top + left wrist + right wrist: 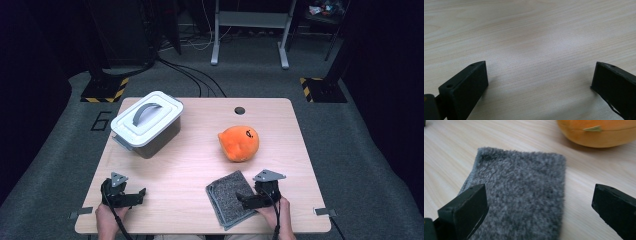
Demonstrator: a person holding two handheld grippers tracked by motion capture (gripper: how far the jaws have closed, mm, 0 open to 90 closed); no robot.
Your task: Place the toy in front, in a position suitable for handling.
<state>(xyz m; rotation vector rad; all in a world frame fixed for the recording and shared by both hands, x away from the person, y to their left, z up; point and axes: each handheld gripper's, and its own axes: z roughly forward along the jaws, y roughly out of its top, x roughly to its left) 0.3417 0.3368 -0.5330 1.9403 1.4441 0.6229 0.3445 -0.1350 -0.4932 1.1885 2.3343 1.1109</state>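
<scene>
Fuzzy grey folded cloth (524,195), smooth wooden table (446,152)

Inventory by kind, positions taken relative to the hand-held grippers.

Grippers: two. One left gripper (131,196), one right gripper (246,199), each with two black jaws standing wide apart, so four jaws in all.

Hands: two, one behind each gripper.

Folded grey cloth (230,198): one, directly under and ahead of the right gripper; one jaw is over it.

Orange plush toy (240,143): one, beyond the cloth, ahead of the right gripper.

Lidded storage box (146,123): one, well ahead of the left gripper. One grey handle on its lid.

Wooden table (180,170): one, bare between the left gripper's jaws.
</scene>
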